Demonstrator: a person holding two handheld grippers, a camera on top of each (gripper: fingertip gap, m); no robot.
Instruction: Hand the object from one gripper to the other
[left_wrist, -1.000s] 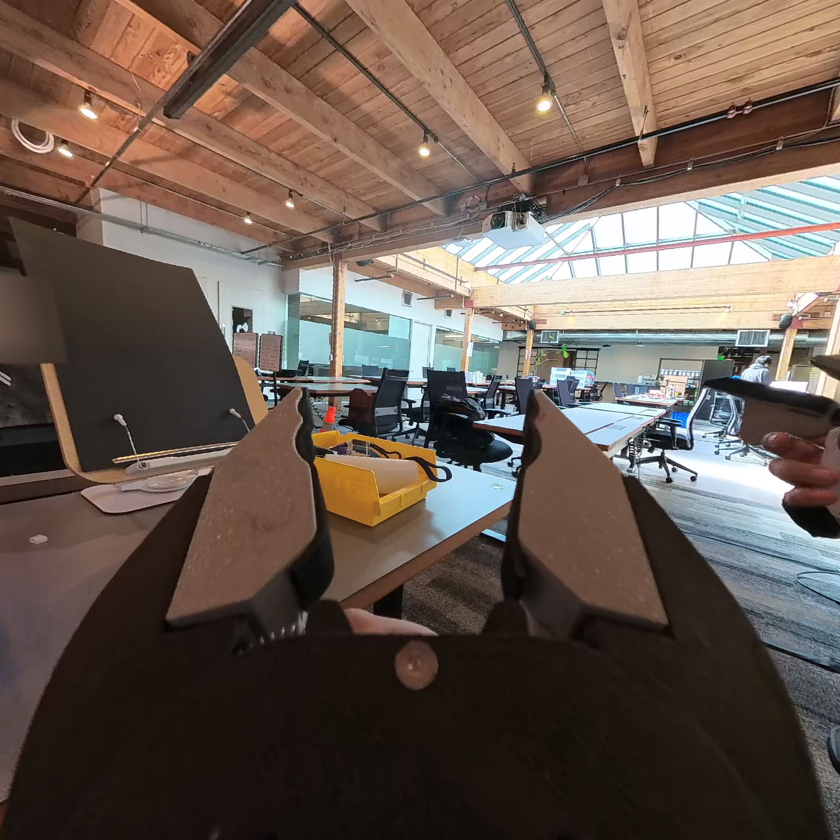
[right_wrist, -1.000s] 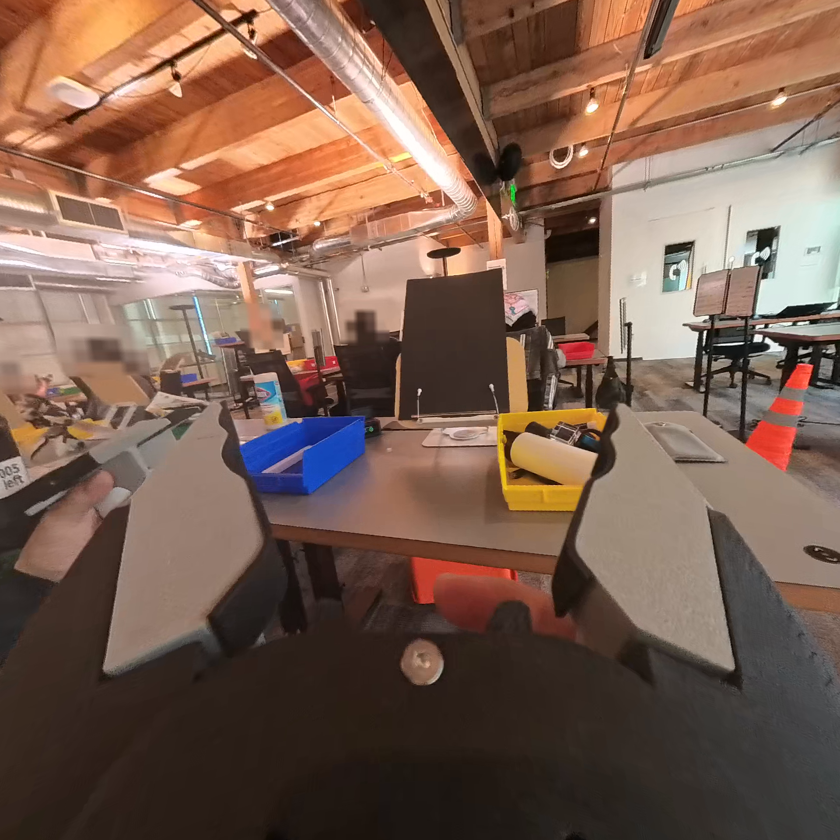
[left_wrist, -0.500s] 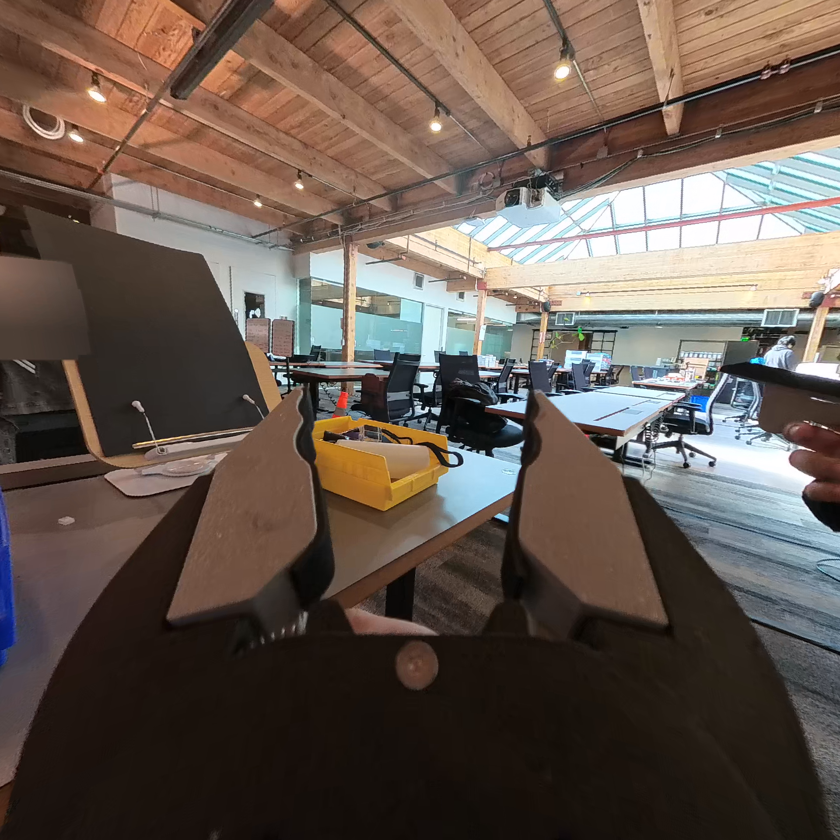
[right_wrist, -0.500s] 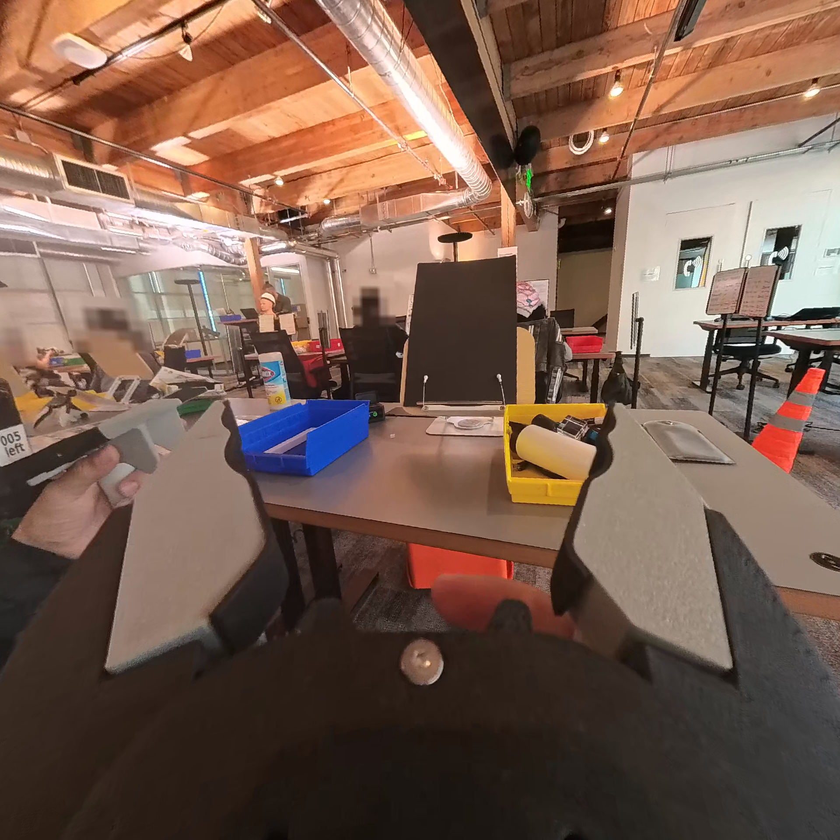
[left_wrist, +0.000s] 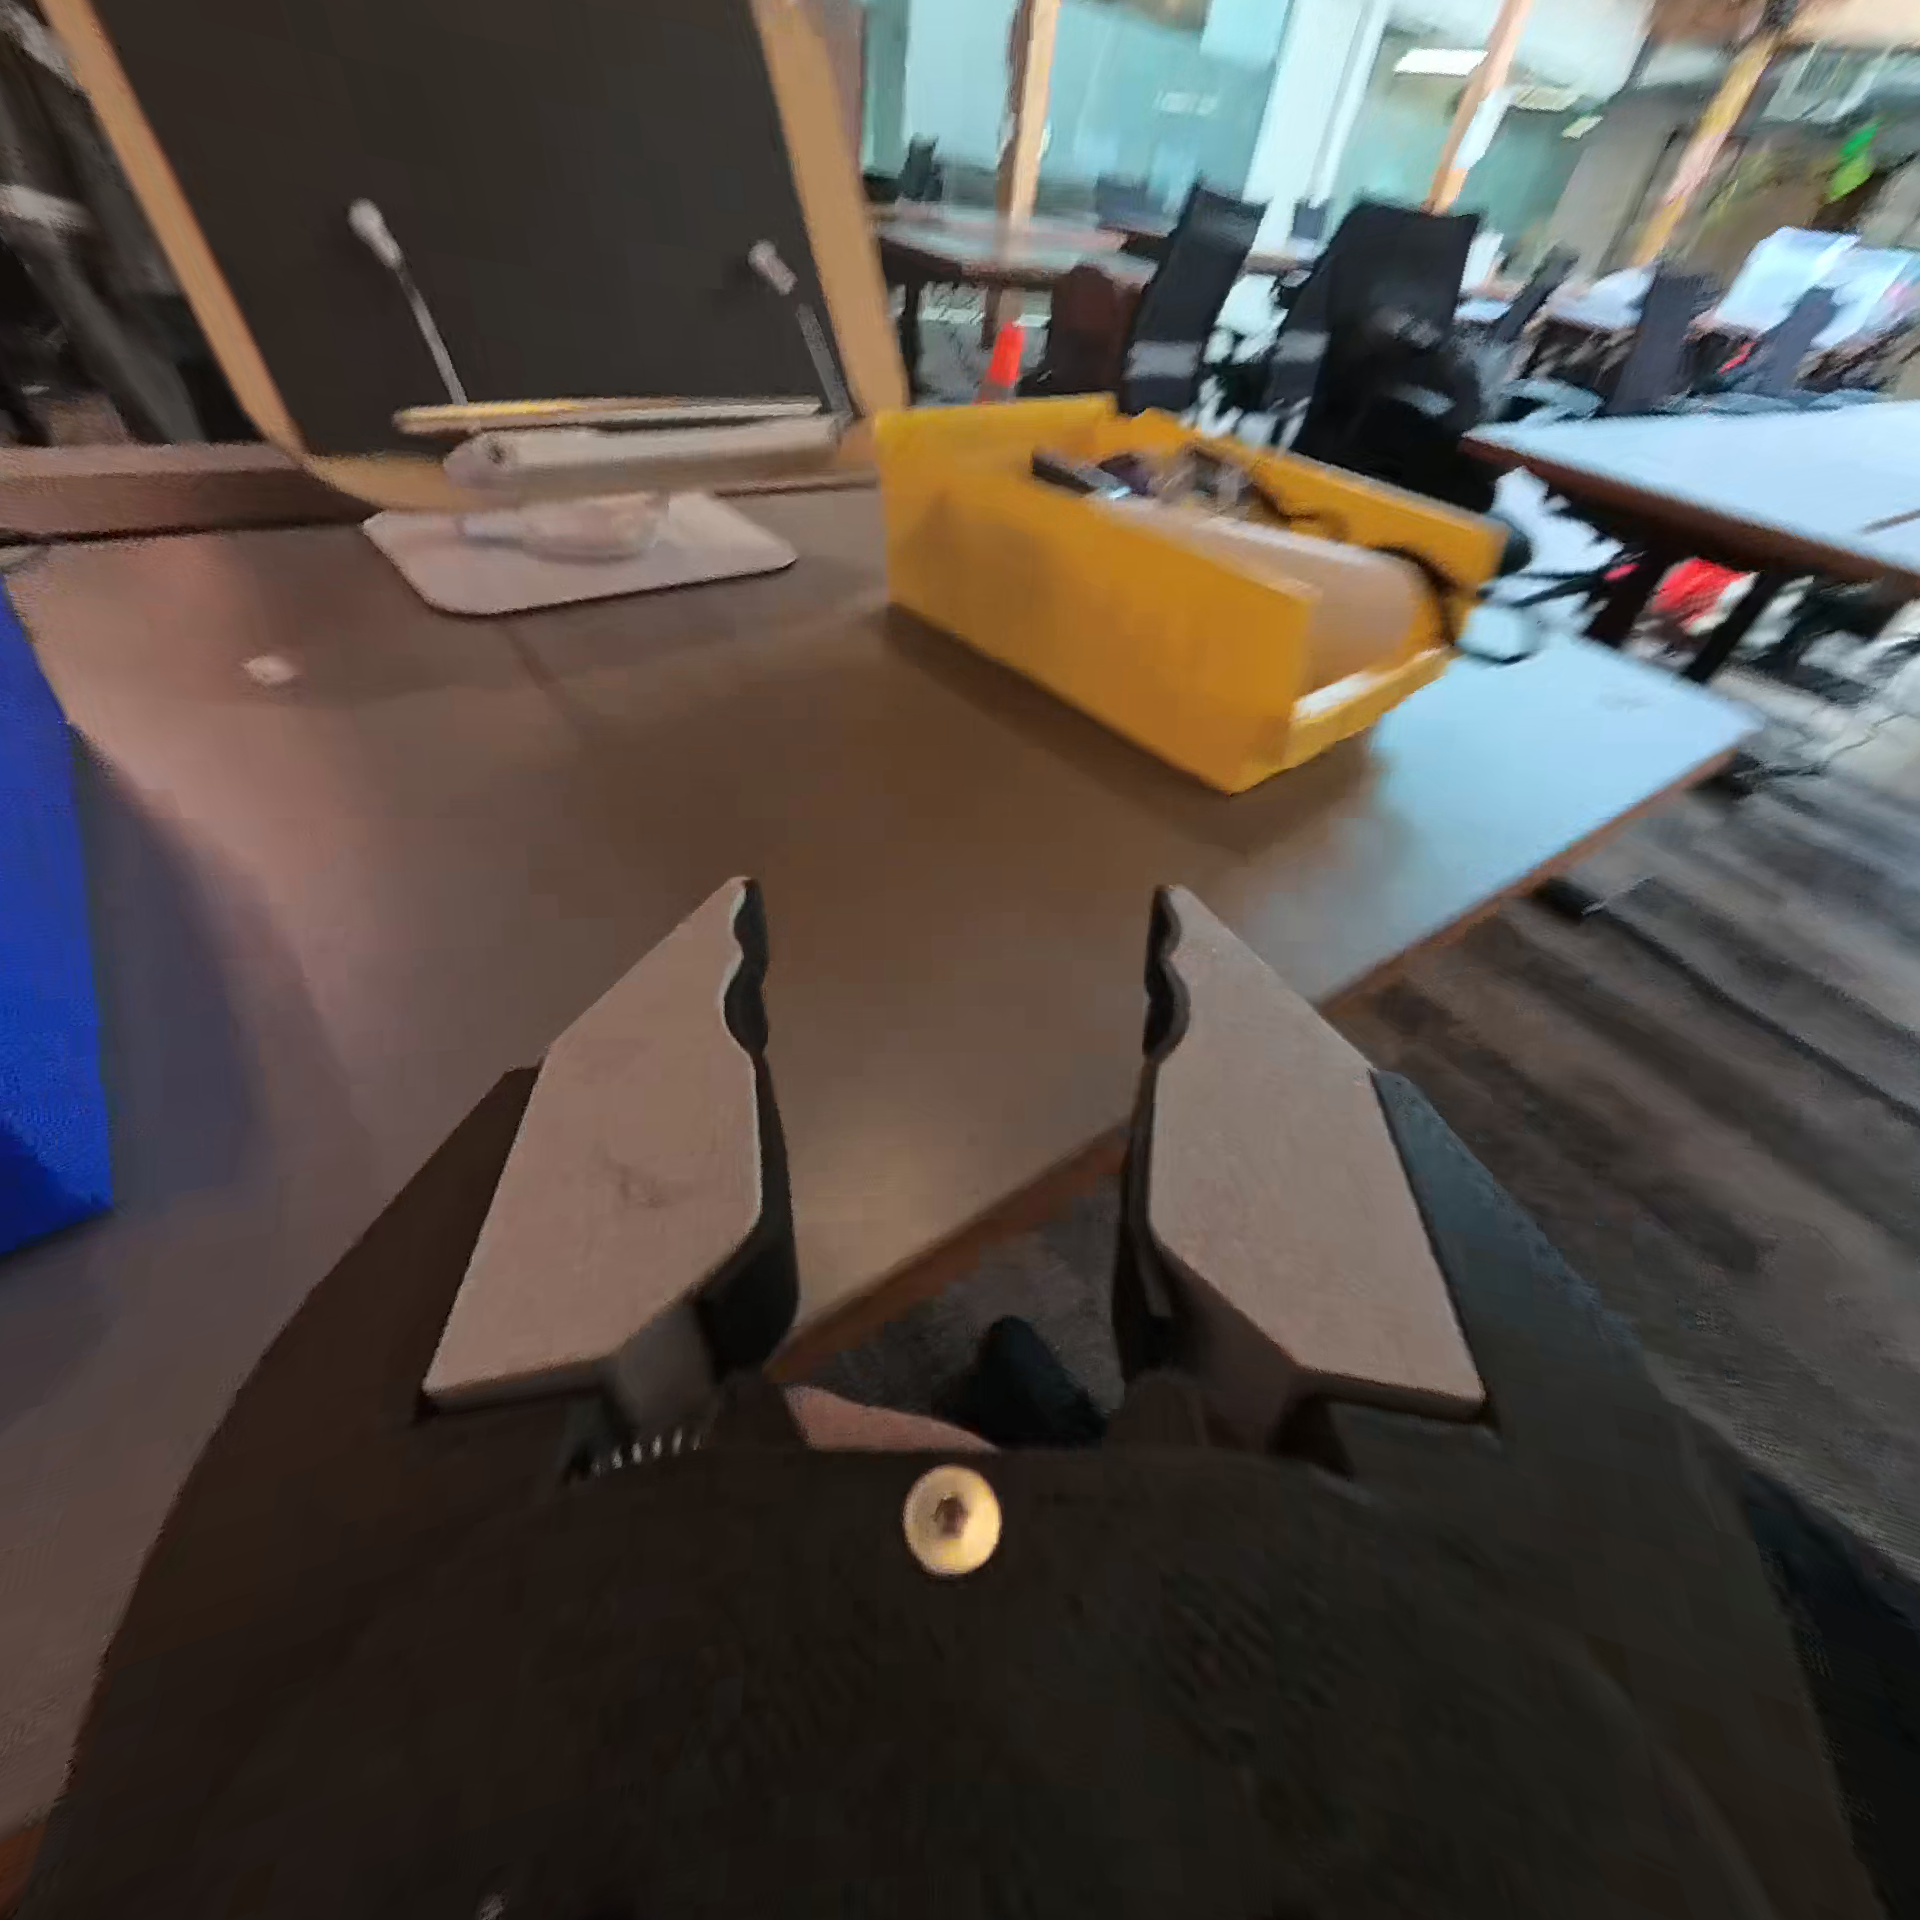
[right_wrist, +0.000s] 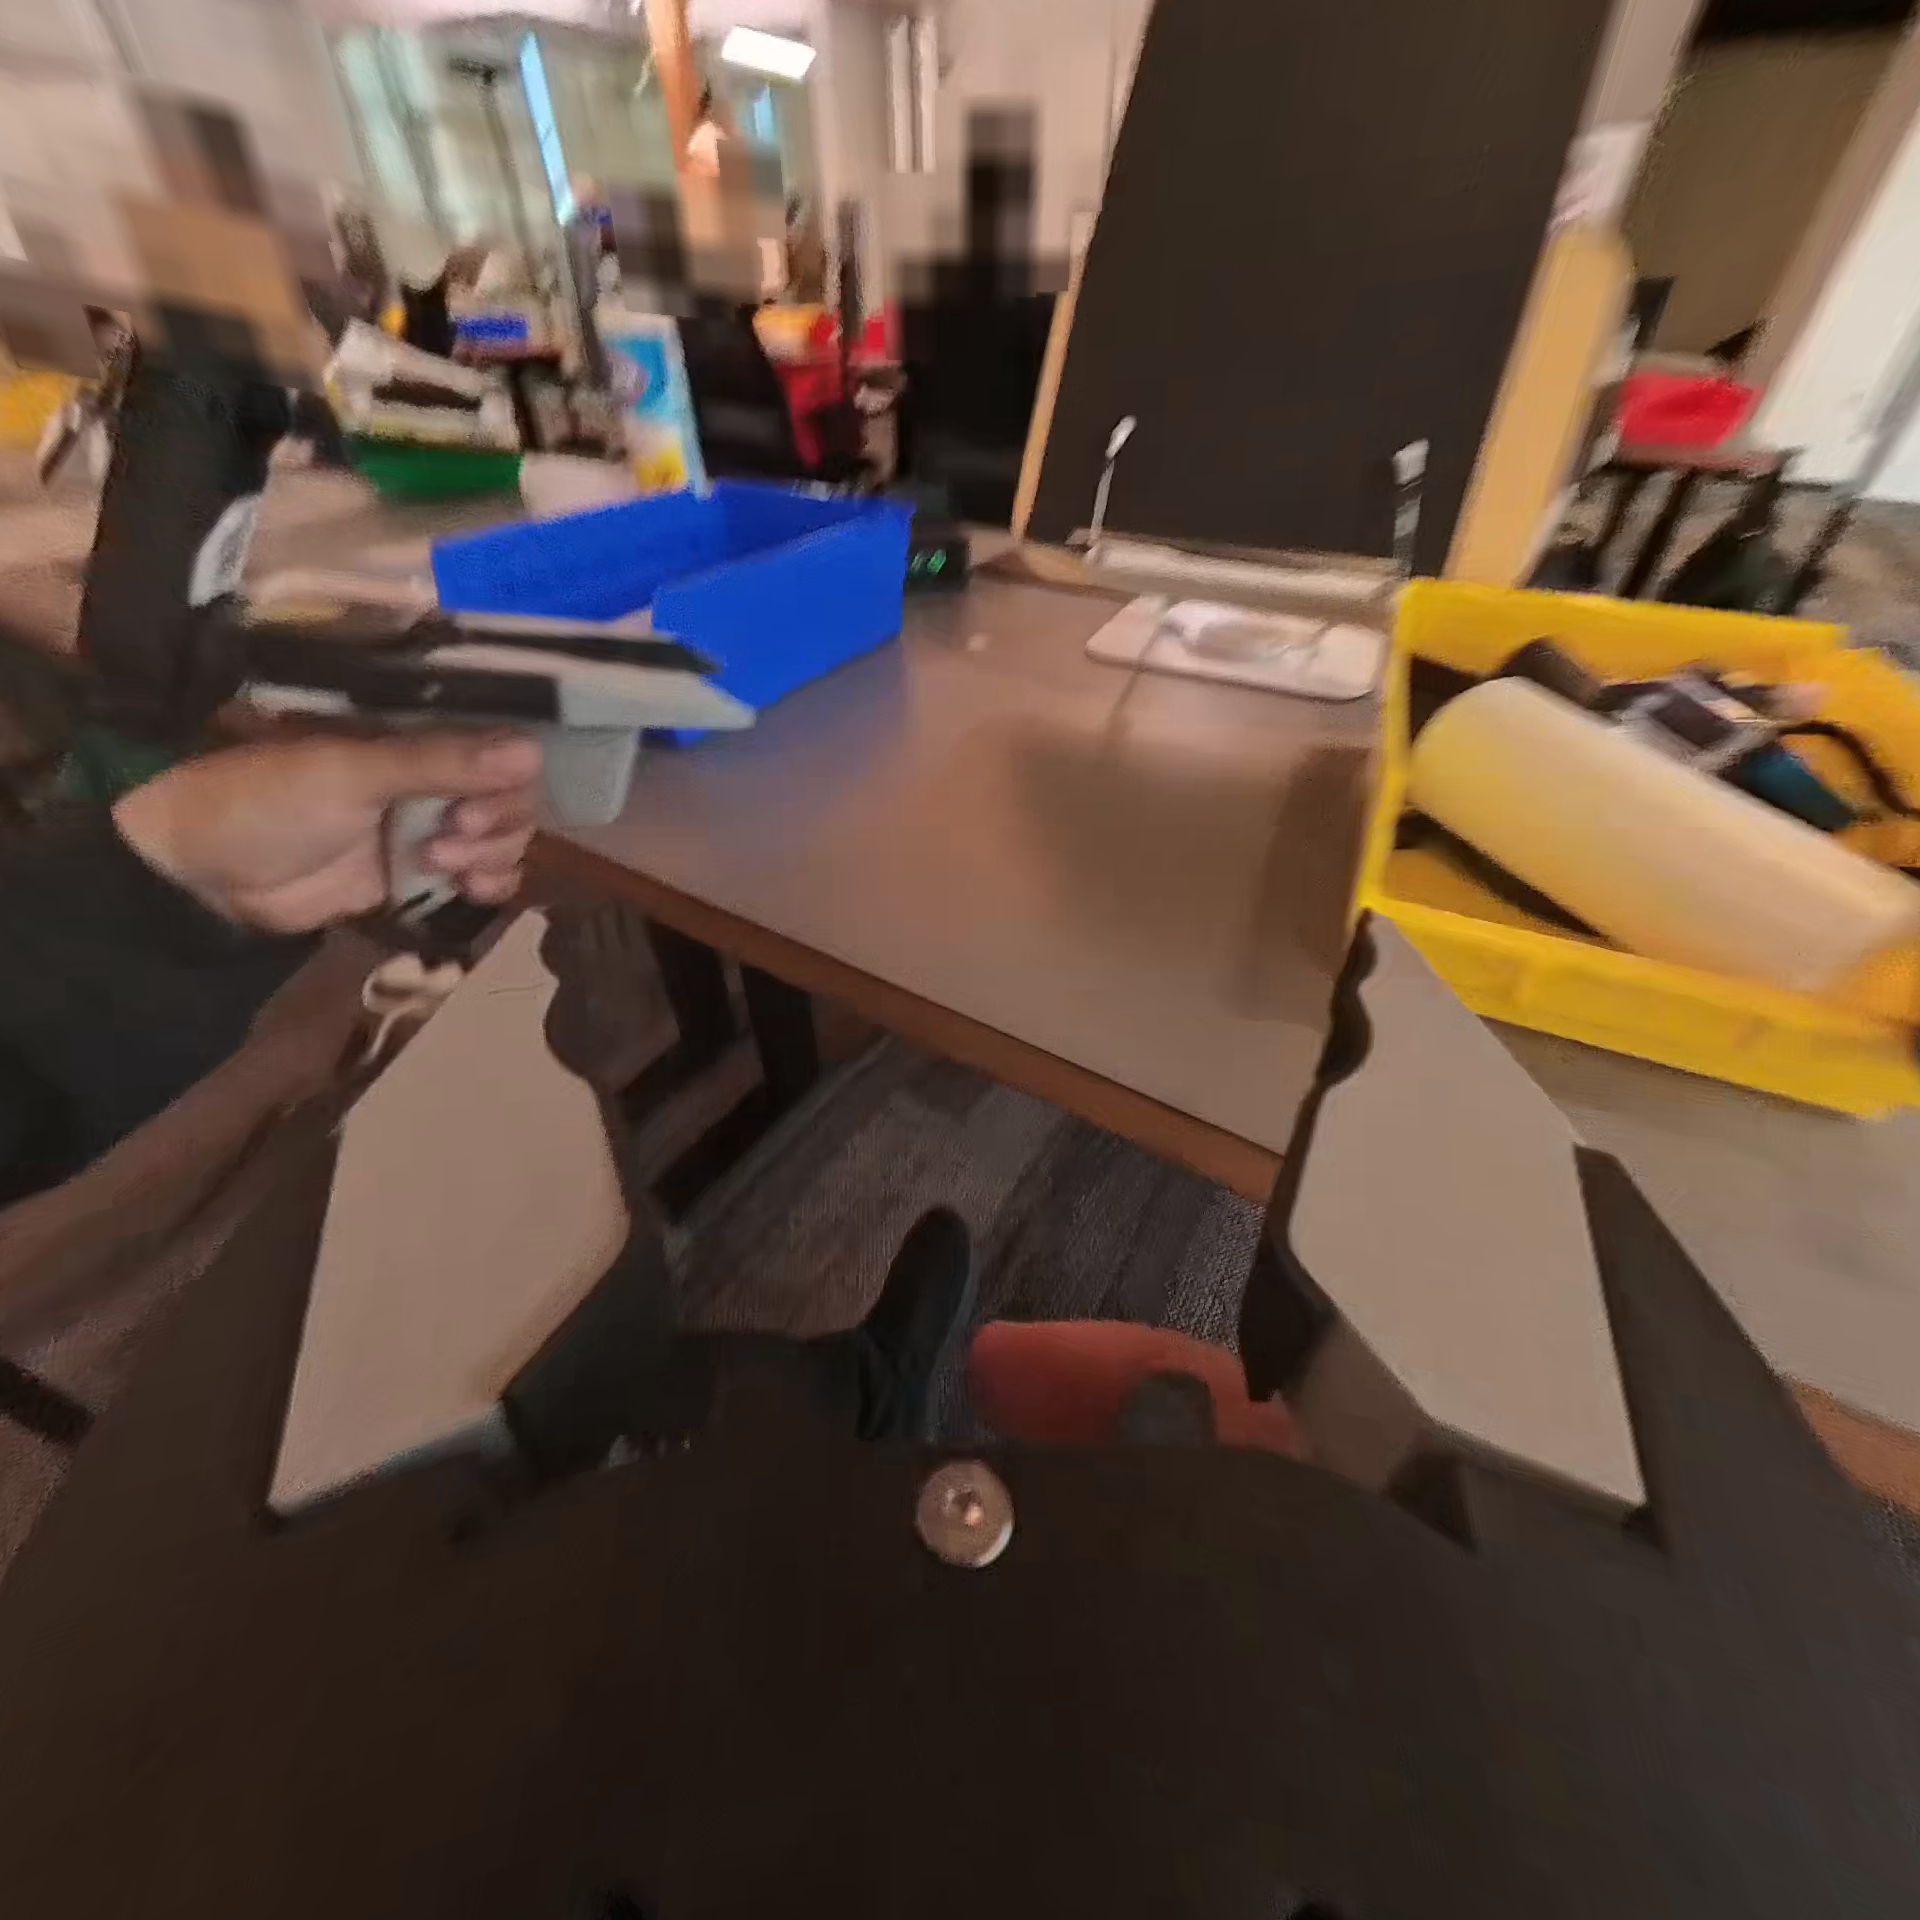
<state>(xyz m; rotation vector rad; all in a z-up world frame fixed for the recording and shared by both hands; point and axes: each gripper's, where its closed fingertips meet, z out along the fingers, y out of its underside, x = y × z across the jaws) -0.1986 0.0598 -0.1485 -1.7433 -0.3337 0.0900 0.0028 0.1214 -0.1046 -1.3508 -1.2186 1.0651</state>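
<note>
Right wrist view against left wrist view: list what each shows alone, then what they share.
Only the right wrist view shows the person's hand holding the left gripper from the side, the whole blue bin, the green-lit device behind it, and the right gripper, open and empty.

Only the left wrist view shows the left gripper from behind, open and empty, and office chairs.

Both show the table, the yellow bin with its cream roll, and the dark board.
</note>
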